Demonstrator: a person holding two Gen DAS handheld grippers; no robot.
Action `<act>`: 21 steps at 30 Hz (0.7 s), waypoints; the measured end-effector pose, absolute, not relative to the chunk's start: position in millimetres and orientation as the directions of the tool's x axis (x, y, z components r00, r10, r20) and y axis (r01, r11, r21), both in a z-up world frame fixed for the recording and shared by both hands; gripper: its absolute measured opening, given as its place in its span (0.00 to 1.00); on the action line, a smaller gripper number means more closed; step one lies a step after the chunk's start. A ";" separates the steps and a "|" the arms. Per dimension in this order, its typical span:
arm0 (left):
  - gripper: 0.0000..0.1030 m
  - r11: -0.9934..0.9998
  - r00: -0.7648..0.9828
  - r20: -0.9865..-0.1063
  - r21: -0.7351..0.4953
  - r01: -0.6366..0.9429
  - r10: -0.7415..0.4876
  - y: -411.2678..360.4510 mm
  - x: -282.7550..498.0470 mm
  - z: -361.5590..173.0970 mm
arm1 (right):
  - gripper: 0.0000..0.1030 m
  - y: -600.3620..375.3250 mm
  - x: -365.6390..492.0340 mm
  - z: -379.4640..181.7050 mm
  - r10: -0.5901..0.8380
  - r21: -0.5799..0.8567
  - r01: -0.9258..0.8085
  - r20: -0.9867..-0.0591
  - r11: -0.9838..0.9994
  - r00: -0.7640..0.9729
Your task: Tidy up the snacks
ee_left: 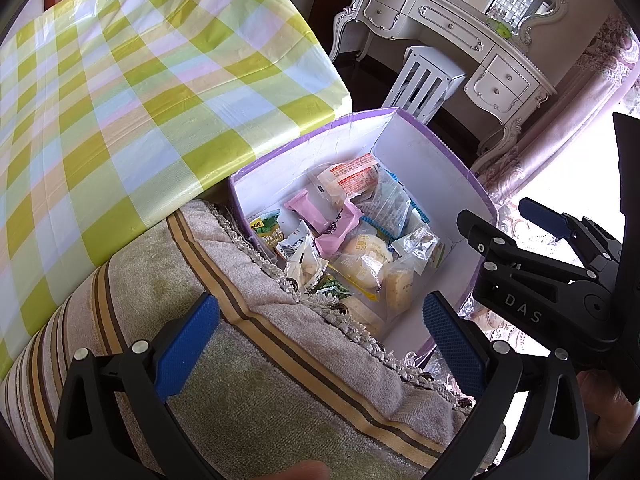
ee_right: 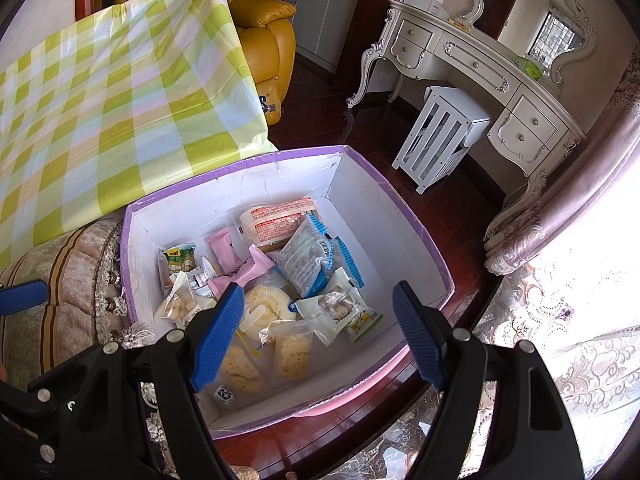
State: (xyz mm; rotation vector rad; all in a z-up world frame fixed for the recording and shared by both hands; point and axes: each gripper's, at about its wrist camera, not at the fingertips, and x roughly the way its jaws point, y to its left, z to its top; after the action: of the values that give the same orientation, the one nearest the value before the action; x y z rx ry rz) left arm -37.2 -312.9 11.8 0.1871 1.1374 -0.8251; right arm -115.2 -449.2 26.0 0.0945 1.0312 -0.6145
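From the left wrist camera, the left gripper [ee_left: 320, 344] points down over a striped beige and brown towel-covered cushion [ee_left: 224, 344], its blue-padded fingers [ee_left: 186, 350] spread wide with nothing between them. Just past the cushion's tasselled edge sits an open white cardboard box with a purple rim [ee_left: 432, 160]. The wrapped snacks [ee_left: 352, 232] lie heaped on its floor: pink packets, a clear bag with red print, blue-edged packets and pale round cakes in clear wrap. A bench draped in a yellow-green checked plastic cloth [ee_left: 132, 80] stands beside the box at upper left. The right gripper [ee_left: 532, 248] shows at the right edge, over the box's near right wall. Behind stand an ornate cream dressing table [ee_left: 460, 36] and a white slatted stool [ee_left: 424, 80].

From the right wrist camera, the right gripper [ee_right: 320, 332] hangs over the near part of the box [ee_right: 384, 208], fingers [ee_right: 218, 336] spread and holding nothing; the snacks [ee_right: 280, 264] lie below and beyond them, untouched. The left finger overlaps the view of a round cake in clear wrap [ee_right: 266, 308]. A blue pad of the left gripper [ee_right: 24, 296] peeks in at the left edge, over the cushion [ee_right: 80, 272]. The checked cloth [ee_right: 120, 100] fills the upper left, with a yellow leather armchair [ee_right: 264, 36] behind it. The box rests on dark red wooden floor [ee_right: 320, 112].
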 end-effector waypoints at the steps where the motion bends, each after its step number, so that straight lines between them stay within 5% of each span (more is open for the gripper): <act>1: 0.96 0.698 0.167 -0.858 -0.265 0.665 -0.485 -312.9 -37.2 11.8 | 0.74 -449.2 -115.3 26.0 -0.433 -0.207 0.519 -0.825 0.829 0.362; 17: 0.96 0.695 0.180 -0.845 -0.272 0.666 -0.503 -313.7 -38.0 12.6 | 0.74 -451.4 -117.7 24.8 -0.432 -0.204 0.525 -0.828 0.827 0.359; 21: 0.96 0.694 0.148 -0.814 -0.367 0.619 -0.562 -292.9 -28.7 25.2 | 0.74 -445.0 -114.6 39.2 -0.415 -0.177 0.516 -0.821 0.838 0.392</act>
State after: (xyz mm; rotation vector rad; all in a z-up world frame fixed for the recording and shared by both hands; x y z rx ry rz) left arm -28.7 -292.9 25.2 0.0598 1.1406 -0.8504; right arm -114.6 -445.0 39.2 0.1130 1.0067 -0.5927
